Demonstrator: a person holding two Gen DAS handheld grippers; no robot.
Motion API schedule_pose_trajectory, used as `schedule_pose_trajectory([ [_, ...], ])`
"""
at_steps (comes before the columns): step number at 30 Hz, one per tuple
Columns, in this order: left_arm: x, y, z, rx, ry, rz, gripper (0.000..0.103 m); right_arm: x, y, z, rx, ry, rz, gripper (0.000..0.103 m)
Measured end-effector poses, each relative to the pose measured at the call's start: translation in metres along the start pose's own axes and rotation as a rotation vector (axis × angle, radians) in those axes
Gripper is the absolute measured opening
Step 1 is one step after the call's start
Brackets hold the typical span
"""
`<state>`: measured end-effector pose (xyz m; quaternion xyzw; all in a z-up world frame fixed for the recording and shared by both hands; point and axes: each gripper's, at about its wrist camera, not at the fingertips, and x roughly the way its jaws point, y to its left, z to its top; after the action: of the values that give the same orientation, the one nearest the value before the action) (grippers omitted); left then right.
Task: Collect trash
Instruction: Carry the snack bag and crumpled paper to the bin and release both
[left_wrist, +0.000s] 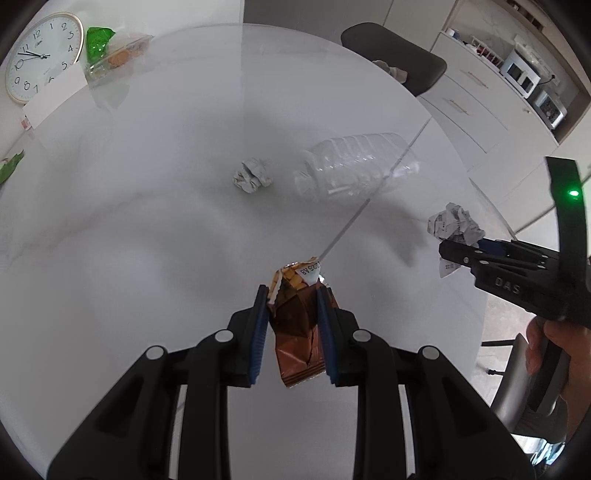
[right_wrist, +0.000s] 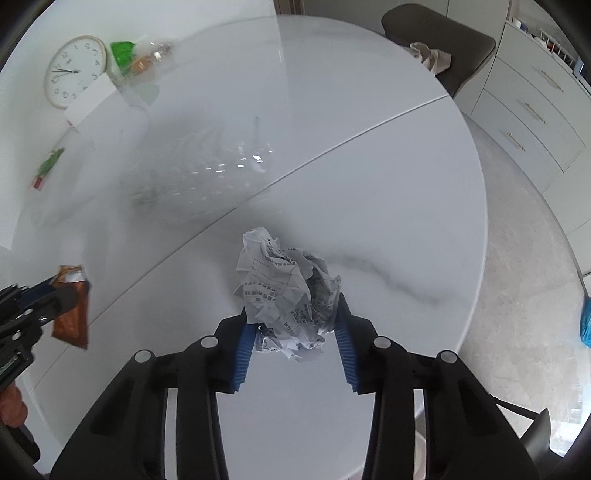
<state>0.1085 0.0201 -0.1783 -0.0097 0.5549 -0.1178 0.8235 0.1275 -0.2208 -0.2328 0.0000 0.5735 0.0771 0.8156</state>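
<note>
My left gripper (left_wrist: 291, 295) is shut on a brown and orange snack wrapper (left_wrist: 295, 332), lifted above the white round table (left_wrist: 129, 240). The same wrapper (right_wrist: 72, 310) shows at the left of the right wrist view. My right gripper (right_wrist: 291, 299) has its blue pads pressed on a crumpled printed paper ball (right_wrist: 284, 291), near the table's right edge. From the left wrist view that paper ball (left_wrist: 456, 223) sits at the tip of the right gripper (left_wrist: 452, 251). A second paper ball (left_wrist: 253, 174) and a clear plastic bottle (left_wrist: 354, 166) on its side lie in the middle of the table.
A wall clock (left_wrist: 42, 55) lies at the far left, beside a green wrapper and a clear food box (left_wrist: 114, 55). A dark chair (left_wrist: 395, 55) with a rag stands behind the table. White drawers (right_wrist: 532, 110) stand to the right. A person's hand (left_wrist: 546, 347) holds the right gripper.
</note>
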Motion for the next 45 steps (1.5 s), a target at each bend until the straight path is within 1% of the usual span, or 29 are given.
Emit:
schedule_pose_trajectory([
  [2, -0.005, -0.005, -0.003, 0.015, -0.005, -0.008, 0.026, -0.016, 0.000, -0.009, 0.003, -0.018, 0.003, 0.041],
  [6, -0.021, -0.023, -0.015, 0.078, -0.021, -0.029, 0.026, -0.045, -0.002, -0.031, 0.029, -0.045, 0.006, 0.041],
  [12, -0.040, -0.059, -0.038, 0.183, -0.023, -0.083, 0.026, -0.082, -0.010, -0.095, 0.084, -0.067, -0.025, 0.041],
  [16, -0.046, -0.088, -0.057, 0.250, -0.005, -0.131, 0.026, -0.098, -0.027, -0.148, 0.162, -0.054, -0.067, 0.041],
  [20, -0.052, -0.115, -0.078, 0.326, 0.011, -0.160, 0.026, -0.109, -0.046, -0.190, 0.231, -0.029, -0.095, 0.041],
  [22, -0.055, -0.126, -0.086, 0.364, 0.016, -0.171, 0.026, -0.112, -0.051, -0.206, 0.253, -0.018, -0.110, 0.041],
  [26, -0.060, -0.147, -0.098, 0.437, 0.022, -0.184, 0.026, -0.108, -0.060, -0.235, 0.311, -0.003, -0.110, 0.044],
  [27, -0.061, -0.150, -0.101, 0.449, 0.023, -0.187, 0.026, -0.104, -0.064, -0.241, 0.327, 0.002, -0.109, 0.044],
  [30, -0.063, -0.163, -0.110, 0.485, 0.030, -0.194, 0.026, -0.072, -0.086, -0.266, 0.404, 0.062, -0.112, 0.046],
  [32, -0.063, -0.173, -0.114, 0.503, 0.038, -0.200, 0.026, -0.039, -0.105, -0.284, 0.460, 0.125, -0.109, 0.058],
  [33, -0.062, -0.181, -0.118, 0.514, 0.045, -0.202, 0.026, -0.025, -0.112, -0.292, 0.476, 0.154, -0.118, 0.071],
  [34, -0.062, -0.186, -0.120, 0.521, 0.049, -0.204, 0.026, -0.016, -0.116, -0.296, 0.485, 0.173, -0.128, 0.080],
  [36, -0.061, -0.197, -0.124, 0.534, 0.057, -0.209, 0.026, -0.008, -0.122, -0.304, 0.500, 0.191, -0.143, 0.084],
  [37, -0.062, -0.203, -0.127, 0.543, 0.058, -0.210, 0.026, -0.010, -0.125, -0.306, 0.513, 0.192, -0.145, 0.088],
  [38, -0.061, -0.206, -0.128, 0.548, 0.057, -0.210, 0.026, -0.014, -0.127, -0.308, 0.520, 0.184, -0.145, 0.093],
  [40, -0.061, -0.219, -0.134, 0.564, 0.058, -0.212, 0.026, -0.030, -0.133, -0.313, 0.531, 0.143, -0.155, 0.099],
  [43, -0.058, -0.241, -0.144, 0.593, 0.069, -0.223, 0.026, -0.061, -0.145, -0.321, 0.562, 0.090, -0.186, 0.099],
  [45, -0.052, -0.260, -0.156, 0.633, 0.092, -0.242, 0.026, -0.084, -0.155, -0.334, 0.592, 0.052, -0.193, 0.099],
])
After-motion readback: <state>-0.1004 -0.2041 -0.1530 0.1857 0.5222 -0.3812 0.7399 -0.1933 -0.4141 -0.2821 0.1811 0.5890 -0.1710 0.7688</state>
